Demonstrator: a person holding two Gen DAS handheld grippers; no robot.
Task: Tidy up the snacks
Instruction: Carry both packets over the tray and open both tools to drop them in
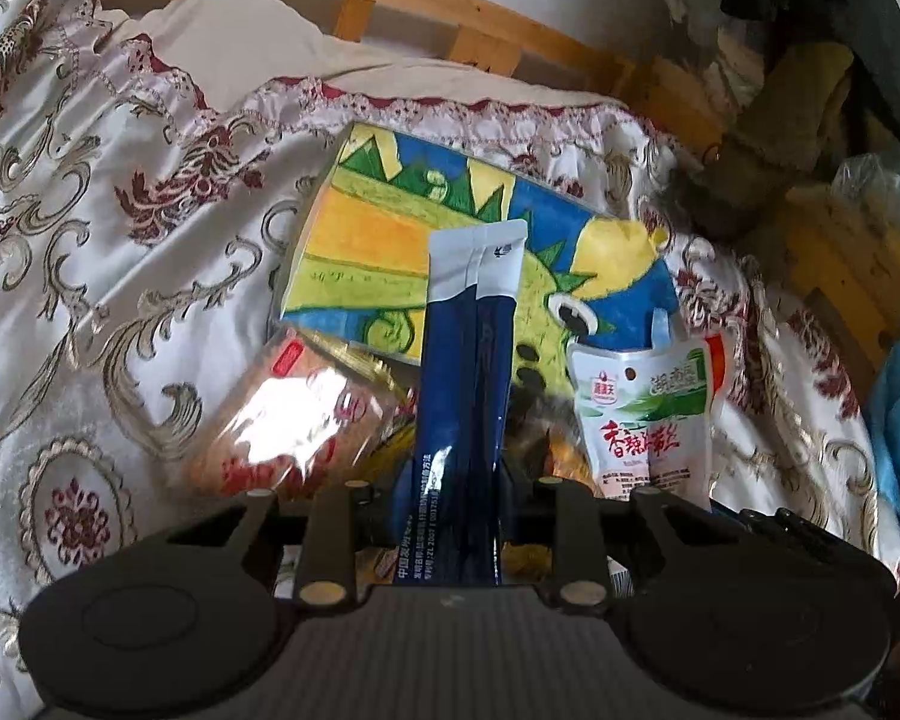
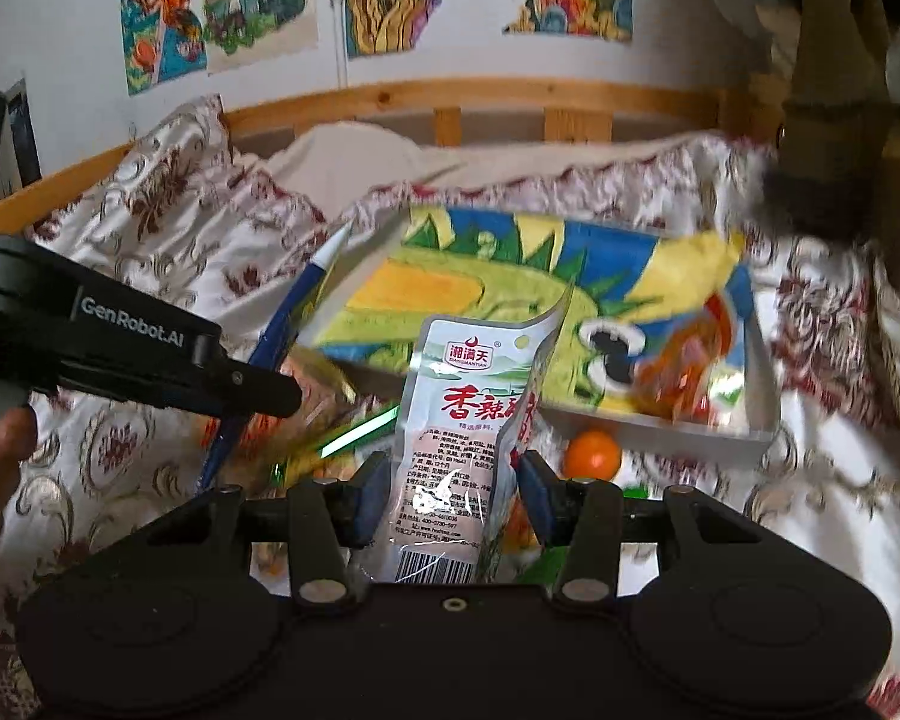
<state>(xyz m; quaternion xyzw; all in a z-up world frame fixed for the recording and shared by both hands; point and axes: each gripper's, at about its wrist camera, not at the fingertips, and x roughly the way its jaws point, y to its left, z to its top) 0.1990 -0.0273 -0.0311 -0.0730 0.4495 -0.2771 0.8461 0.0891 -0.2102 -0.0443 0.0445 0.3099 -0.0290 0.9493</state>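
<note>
My left gripper (image 1: 453, 504) is shut on a long dark-blue stick packet (image 1: 468, 372) with a white top, held upright over the snack pile. My right gripper (image 2: 453, 495) is shut on a white spicy-snack pouch (image 2: 468, 414) with red Chinese lettering; the pouch also shows in the left wrist view (image 1: 645, 414). Ahead lies a shallow box (image 1: 390, 240) with a colourful dinosaur print inside, also in the right wrist view (image 2: 510, 300). An orange-red snack bag (image 2: 684, 372) lies in the box. The blue packet and left gripper (image 2: 258, 390) show at left in the right wrist view.
A glossy brown snack pack (image 1: 294, 414) lies left of the blue packet. An orange ball-shaped item (image 2: 591, 453) and green wrappers (image 2: 354, 435) lie in front of the box. All rest on a patterned bedspread (image 1: 90, 240). A wooden bed rail (image 2: 480, 102) runs behind.
</note>
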